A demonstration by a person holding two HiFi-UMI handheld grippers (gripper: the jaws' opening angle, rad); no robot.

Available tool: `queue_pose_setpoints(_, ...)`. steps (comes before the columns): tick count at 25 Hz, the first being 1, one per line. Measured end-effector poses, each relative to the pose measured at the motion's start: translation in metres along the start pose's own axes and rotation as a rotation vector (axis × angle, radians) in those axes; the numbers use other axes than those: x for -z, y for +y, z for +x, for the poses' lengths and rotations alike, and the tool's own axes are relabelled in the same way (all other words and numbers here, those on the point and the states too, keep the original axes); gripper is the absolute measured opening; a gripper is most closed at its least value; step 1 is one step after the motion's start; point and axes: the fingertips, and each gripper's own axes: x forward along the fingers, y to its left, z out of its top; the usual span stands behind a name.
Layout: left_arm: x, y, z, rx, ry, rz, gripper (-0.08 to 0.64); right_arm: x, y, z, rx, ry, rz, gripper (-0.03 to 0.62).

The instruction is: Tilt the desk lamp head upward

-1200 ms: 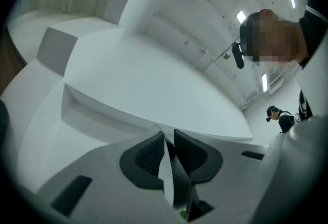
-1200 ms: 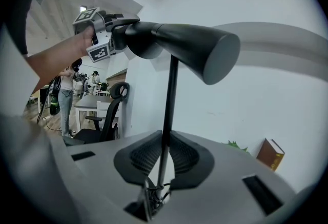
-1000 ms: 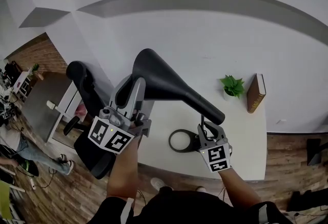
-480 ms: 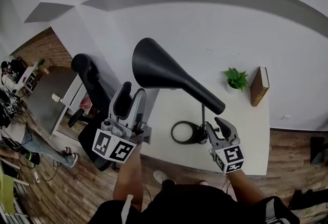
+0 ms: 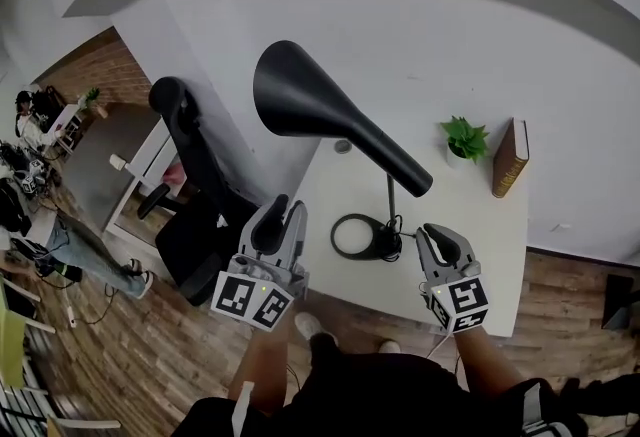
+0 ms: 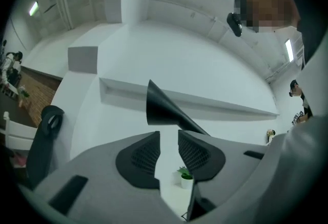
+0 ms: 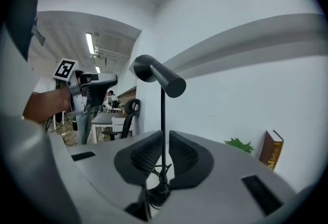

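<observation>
- Holding the left gripper (image 5: pixel 283 210) off the desk (image 5: pixel 480 225) edge, left of the lamp base (image 5: pixel 352 237), aiming slightly upward; leaving a slim gap between jaws that have just been closing, clasping nothing.
- Holding the right gripper (image 5: pixel 436 233) just right of the lamp base, pointing roughly level; also leaving a narrow gap between jaws that have just been closing, pinching nothing, with the stem (image 7: pixel 163 115) lining up beyond that gap, untouched.
- Losing the lamp base behind the jaws in the left gripper view; cutting both forearms off at the head view's lower edge.
- Showing the lamp head (image 5: pixel 300 95) high above and left of the lamp base, wide end raised, well apart from both sets of fingers.
</observation>
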Motion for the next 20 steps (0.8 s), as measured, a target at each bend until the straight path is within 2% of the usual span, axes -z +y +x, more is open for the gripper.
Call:
queue_pose_setpoints(2, 0.017, -0.015, -0.004, 0.009, 0.049, -0.014, 0.036, 0.001, -0.001, -0.006, -0.006, 0.002, -0.005, 0.017)
queue_pose_setpoints(4, 0.031, -0.033, -0.005, 0.032, 0.1, -0.017, 0.008, 0.0, -0.002, -0.012, -0.006, 0.001, -0.015, 0.006)
queue_pose_setpoints(8, 0.054, -0.059, -0.011, 0.053, 0.175, 0.019, 0.007, -0.001, -0.003, -0.022, -0.004, 0.0, -0.045, 0.0)
queue_pose_setpoints(20, 0.09, -0.069, -0.028, 0.029, 0.25, -0.012, 0.008, -0.005, -0.001, -0.028, -0.006, -0.017, -0.081, 0.0)
